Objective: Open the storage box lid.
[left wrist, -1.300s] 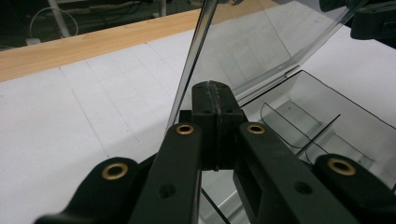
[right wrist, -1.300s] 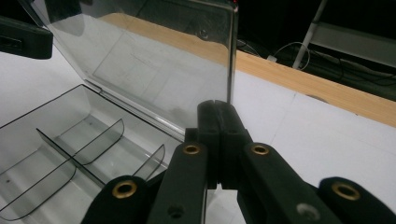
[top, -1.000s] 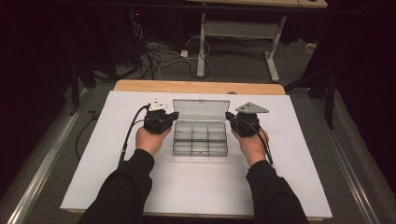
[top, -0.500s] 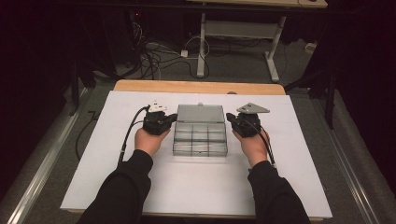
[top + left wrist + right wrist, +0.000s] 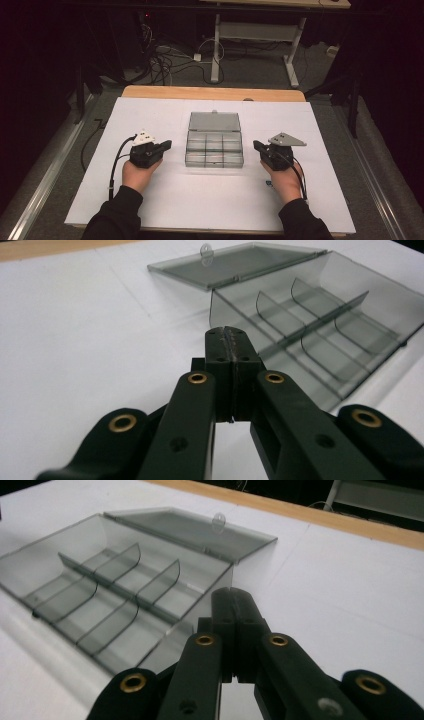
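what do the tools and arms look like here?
Both tools are black, with brass-coloured rivets on the jaw links. The left tool carries a white part on top, the right tool a grey three-cornered plate. A black cable trails from each. The person wears dark long sleeves.

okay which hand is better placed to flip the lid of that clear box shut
Roughly even, slightly the left: the left tongs sit a bit nearer the box than the right tongs. Both are shut; the lid lies open behind.

Bright white table [image 5: 165, 200], dark surroundings; near jaws blurred.
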`<control>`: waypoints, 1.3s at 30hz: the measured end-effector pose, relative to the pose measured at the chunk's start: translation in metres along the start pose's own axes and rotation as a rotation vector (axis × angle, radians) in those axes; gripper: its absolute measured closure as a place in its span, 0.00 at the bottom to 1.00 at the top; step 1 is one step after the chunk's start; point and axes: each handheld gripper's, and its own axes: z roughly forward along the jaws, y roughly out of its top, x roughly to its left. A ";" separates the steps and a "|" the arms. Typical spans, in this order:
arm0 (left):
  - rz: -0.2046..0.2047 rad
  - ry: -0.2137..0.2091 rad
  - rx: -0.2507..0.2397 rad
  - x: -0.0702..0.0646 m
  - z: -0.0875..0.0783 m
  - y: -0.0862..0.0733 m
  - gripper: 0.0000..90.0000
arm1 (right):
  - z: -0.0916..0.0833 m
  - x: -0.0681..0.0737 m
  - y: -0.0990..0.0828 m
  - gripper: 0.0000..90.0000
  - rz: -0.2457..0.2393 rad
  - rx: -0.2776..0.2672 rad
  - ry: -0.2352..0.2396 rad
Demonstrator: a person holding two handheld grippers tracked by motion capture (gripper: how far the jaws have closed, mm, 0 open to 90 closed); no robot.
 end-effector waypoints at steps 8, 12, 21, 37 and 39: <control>0.030 -0.006 0.002 -0.007 -0.025 -0.023 0.97 | -0.025 -0.001 -0.031 1.00 -0.008 -0.001 -0.018; 0.051 -0.009 0.017 -0.011 -0.032 -0.030 0.93 | -0.039 -0.003 -0.044 1.00 0.019 -0.018 -0.025; 0.034 -0.005 0.016 -0.009 -0.044 -0.040 0.90 | -0.059 -0.003 -0.060 0.94 -0.001 -0.006 -0.030; 0.054 -0.029 -0.008 -0.010 -0.043 -0.043 0.37 | -0.069 -0.007 -0.067 0.50 0.019 -0.003 0.003; 0.041 -0.017 0.001 -0.009 -0.043 -0.043 0.29 | -0.072 -0.010 -0.068 0.37 0.034 -0.004 0.025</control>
